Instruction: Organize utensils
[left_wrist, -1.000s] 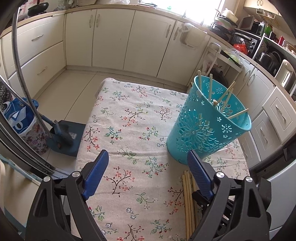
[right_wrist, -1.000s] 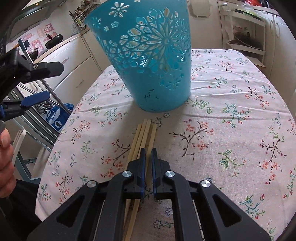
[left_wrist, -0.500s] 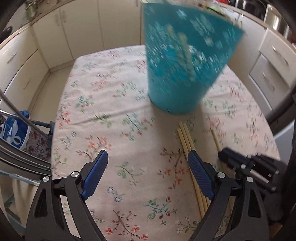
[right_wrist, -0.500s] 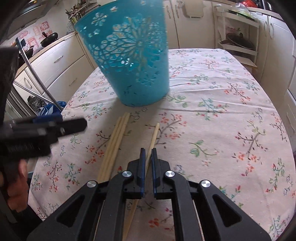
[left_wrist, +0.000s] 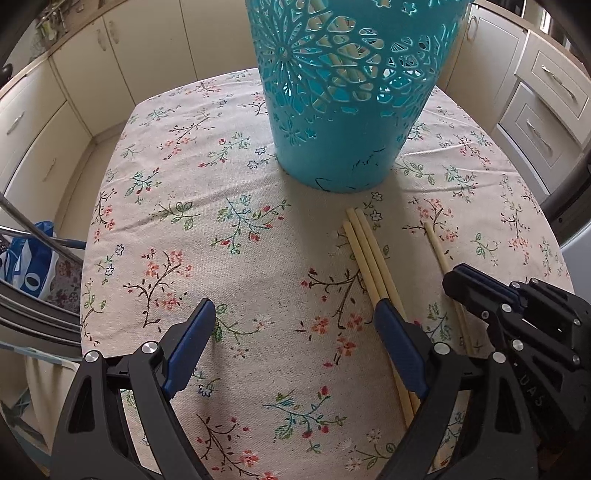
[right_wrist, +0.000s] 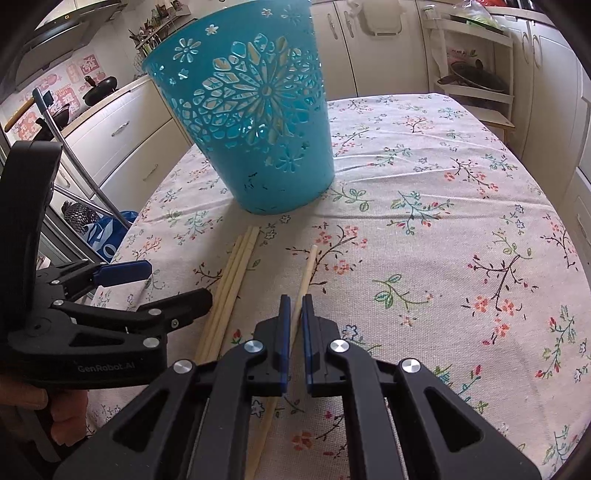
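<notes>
A teal cut-out basket (left_wrist: 343, 92) (right_wrist: 255, 122) stands on the floral tablecloth and holds several wooden chopsticks. Three chopsticks (left_wrist: 369, 258) (right_wrist: 232, 284) lie together on the cloth in front of it. A single chopstick (left_wrist: 439, 251) (right_wrist: 304, 280) lies apart to their right. My right gripper (right_wrist: 294, 301) is shut on this single chopstick, low at the cloth; it shows in the left wrist view (left_wrist: 476, 284). My left gripper (left_wrist: 295, 314) is open and empty, low over the cloth, its right finger (left_wrist: 391, 332) over the three chopsticks; it shows in the right wrist view (right_wrist: 147, 280).
The table (right_wrist: 461, 221) stands in a kitchen with cream cabinets (left_wrist: 535, 103) around it. A metal rack and a blue bag (left_wrist: 33, 258) are beside the table's left edge. A white shelf with a pan (right_wrist: 476, 81) stands beyond the far end.
My left gripper has come down and closer to the basket and the three chopsticks. My right gripper has pulled one chopstick away from the bundle to the right.
</notes>
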